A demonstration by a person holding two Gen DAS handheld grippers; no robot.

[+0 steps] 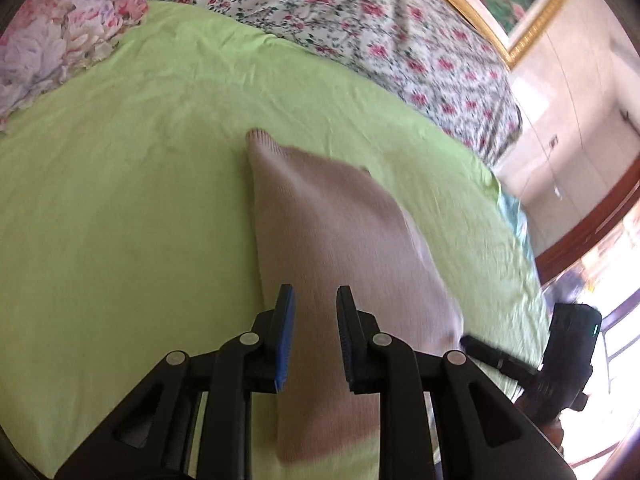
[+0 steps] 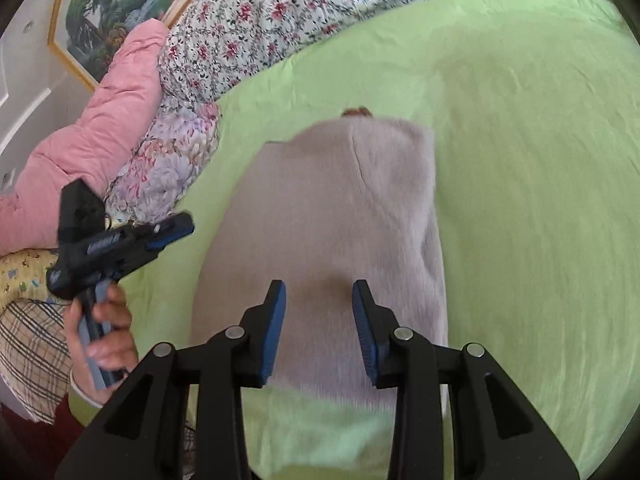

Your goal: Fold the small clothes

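Green bedsheet, floral quilt behind. Pale knit garment flat on sheet, long axis 6–12 o'clock in right view. Right gripper over near end, jaws wide, empty. Left gripper over garment's side, jaws part-open, empty. Right nearer hem; judged next grab.

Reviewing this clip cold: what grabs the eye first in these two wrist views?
A pale pinkish knit garment lies folded in the middle of a bright lime-green sheet. Both grippers hang open above its near end, the right gripper and the left gripper, neither gripping cloth. Behind, a floral quilt runs along the far side.
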